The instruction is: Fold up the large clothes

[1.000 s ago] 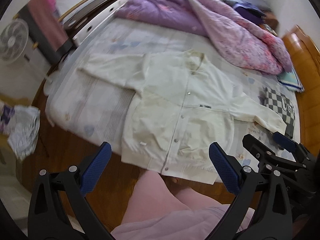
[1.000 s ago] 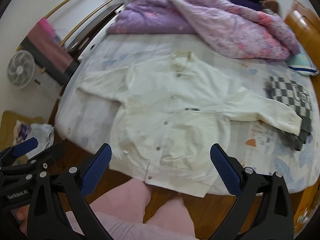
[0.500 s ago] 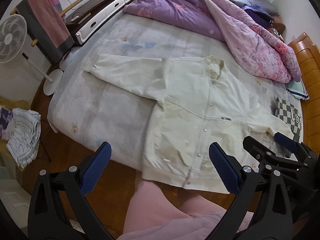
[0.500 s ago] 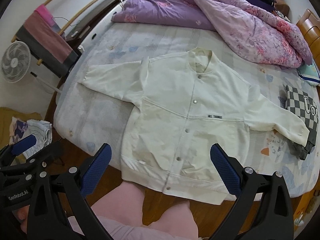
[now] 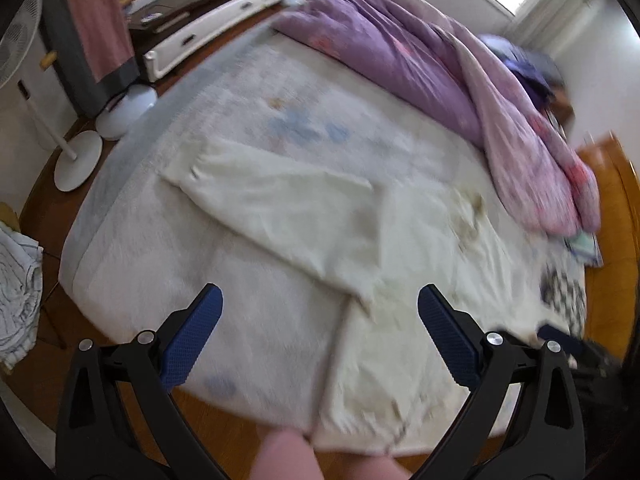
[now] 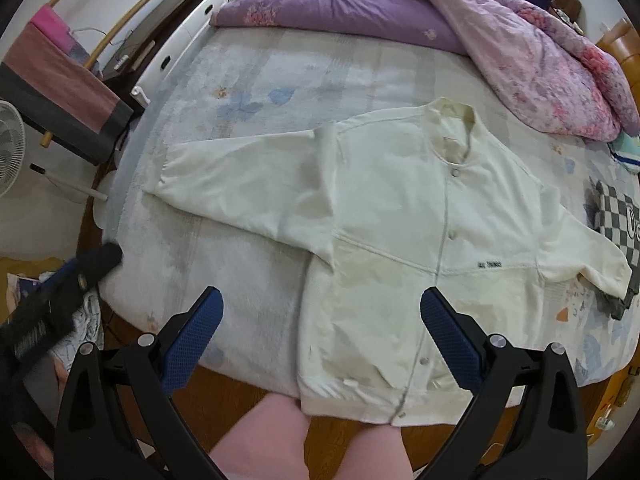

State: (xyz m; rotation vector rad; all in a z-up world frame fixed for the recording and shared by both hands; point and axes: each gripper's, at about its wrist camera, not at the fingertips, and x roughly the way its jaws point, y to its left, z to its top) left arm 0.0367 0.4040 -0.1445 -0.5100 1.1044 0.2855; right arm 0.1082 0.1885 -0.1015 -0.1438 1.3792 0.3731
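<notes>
A cream button-up jacket [image 6: 420, 236] lies flat and face up on the bed [image 6: 248, 312], sleeves spread, hem at the near edge. In the blurred left wrist view the jacket [image 5: 304, 220] shows its left sleeve stretched toward the bed's left side. My left gripper [image 5: 318, 336] is open and empty, above the bed's near edge by that sleeve; it also shows in the right wrist view [image 6: 60, 292]. My right gripper [image 6: 320, 332] is open and empty, above the jacket's lower left part.
A purple and pink quilt [image 6: 420, 12] is heaped at the head of the bed. A checkered garment [image 6: 616, 220] lies at the right, under the jacket's cuff. A fan [image 5: 76, 148] and a towel rack [image 6: 60, 80] stand left. Clothes [image 5: 16, 292] lie on the floor.
Both grippers have moved forward and lower toward the bed. The left one has swung left toward the left sleeve. The jacket has not moved.
</notes>
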